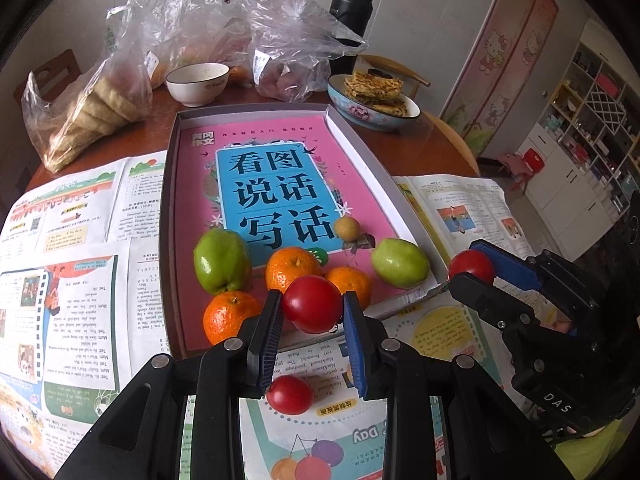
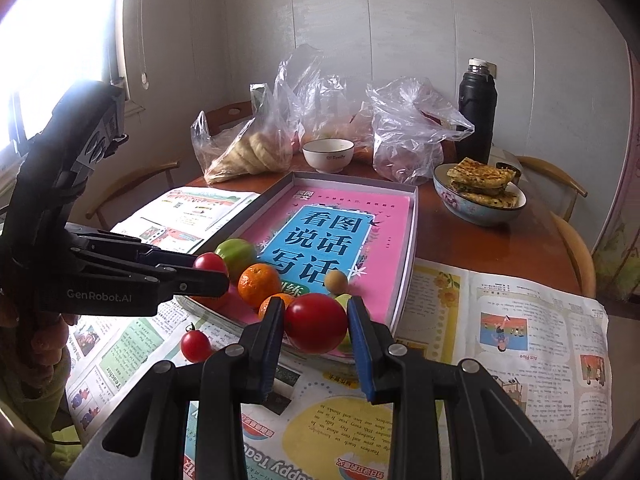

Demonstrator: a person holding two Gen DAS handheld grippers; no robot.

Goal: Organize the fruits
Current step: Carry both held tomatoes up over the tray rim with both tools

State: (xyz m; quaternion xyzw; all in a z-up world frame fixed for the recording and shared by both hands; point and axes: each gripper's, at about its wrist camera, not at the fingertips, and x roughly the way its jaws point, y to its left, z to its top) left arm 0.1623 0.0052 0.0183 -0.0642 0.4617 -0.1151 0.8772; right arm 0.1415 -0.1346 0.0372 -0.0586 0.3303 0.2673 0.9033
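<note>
Gripping red tomato [image 1: 313,303], left gripper [image 1: 313,312] hovers over tray's [image 1: 362,148] near edge. Right gripper [image 2: 316,326] clamps second tomato [image 2: 316,323] there too. Third tomato [image 1: 289,394] lies on newspaper [image 1: 80,320] beside tray; oranges [image 1: 292,266], green fruits [image 1: 221,260] crowd tray's near end.

Each fisheye camera sits just behind its own gripper, looking forward and steeply down along the fingers at the table. The left wrist view faces the shallow box [image 1: 256,114] from its near end, close over the fruit. The right wrist view looks from further right, angled leftward. Both share the box, white bowl [image 1: 197,83], black flask [image 2: 476,116] and each other's gripper.
</note>
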